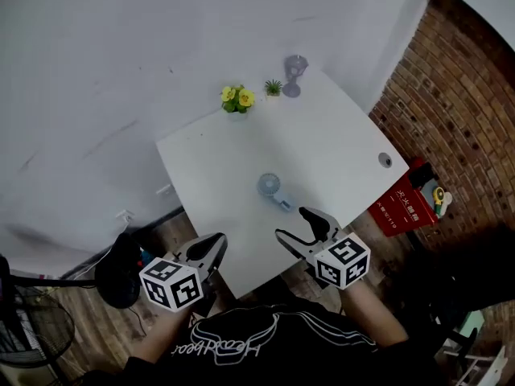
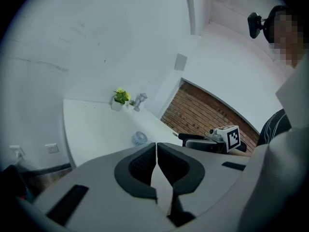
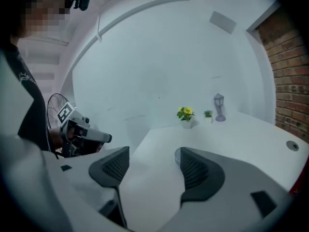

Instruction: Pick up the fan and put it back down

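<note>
Holding right claw (image 1: 291,223) spread and empty, left claw (image 1: 211,246) clenched on nothing, both on the near side of the fan (image 1: 269,186) lying on the desk (image 1: 338,143). Advisable: bringing the spread claw down astride the fan's handle, clamping only once centred.

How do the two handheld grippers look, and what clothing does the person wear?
The left gripper and the right gripper look alike: light grey bodies with curved jaws lined by black, ribbed pads. Each carries a white cube with black square markers on its faces. The person wears a black top with a white line print.
</note>
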Demonstrator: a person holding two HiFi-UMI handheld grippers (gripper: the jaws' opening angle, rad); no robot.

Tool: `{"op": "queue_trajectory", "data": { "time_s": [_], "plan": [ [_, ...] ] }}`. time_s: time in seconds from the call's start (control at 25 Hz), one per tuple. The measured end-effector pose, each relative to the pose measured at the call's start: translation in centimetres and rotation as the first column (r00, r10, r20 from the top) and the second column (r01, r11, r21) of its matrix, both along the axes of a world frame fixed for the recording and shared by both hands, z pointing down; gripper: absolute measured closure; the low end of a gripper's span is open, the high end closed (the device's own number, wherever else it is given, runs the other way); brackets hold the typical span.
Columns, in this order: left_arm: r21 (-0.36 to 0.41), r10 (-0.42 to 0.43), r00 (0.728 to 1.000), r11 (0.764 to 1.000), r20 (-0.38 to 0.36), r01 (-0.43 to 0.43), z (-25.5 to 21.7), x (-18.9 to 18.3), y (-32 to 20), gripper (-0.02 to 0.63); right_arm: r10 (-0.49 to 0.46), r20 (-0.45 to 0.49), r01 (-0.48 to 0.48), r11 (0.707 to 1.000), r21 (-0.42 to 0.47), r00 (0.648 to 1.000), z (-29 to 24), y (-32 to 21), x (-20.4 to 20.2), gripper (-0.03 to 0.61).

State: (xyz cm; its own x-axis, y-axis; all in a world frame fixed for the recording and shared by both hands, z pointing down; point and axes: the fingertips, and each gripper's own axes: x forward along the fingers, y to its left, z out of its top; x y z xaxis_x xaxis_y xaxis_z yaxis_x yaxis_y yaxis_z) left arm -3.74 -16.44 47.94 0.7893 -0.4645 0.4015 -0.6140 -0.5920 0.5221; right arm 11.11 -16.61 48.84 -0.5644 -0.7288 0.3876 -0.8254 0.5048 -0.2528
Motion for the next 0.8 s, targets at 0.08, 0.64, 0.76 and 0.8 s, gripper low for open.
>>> {"op": "queue_trajectory", "data": {
  "time_s": [0.08,0.64,0.76,0.8],
  "plan": [
    [-0.008,-0.039,0.999,0.999,0.011,0.039,0.3,0.2,-1.4,0.578,-0.033,-0.018,0.033,0.999,-0.016,0.999,0.9,-2.0,0.4,0.259],
    [0.012,-0.274,0.961,0.962,0.047,0.274,0.4,0.3,-4.8,0.578,-0.235,-0.198,0.193,0.958,-0.210,0.952,11.8,-9.3,1.7,0.262],
    [0.008,-0.308,0.950,0.951,0.052,0.308,0.7,-0.3,-4.6,0.578,-0.267,-0.230,0.210,0.947,-0.245,0.936,13.2,-9.6,1.6,0.267],
    [0.003,-0.315,0.947,0.949,0.057,0.315,0.9,-0.6,-4.5,0.578,-0.274,-0.238,0.214,0.945,-0.249,0.932,13.5,-9.7,1.5,0.267]
  ]
}}
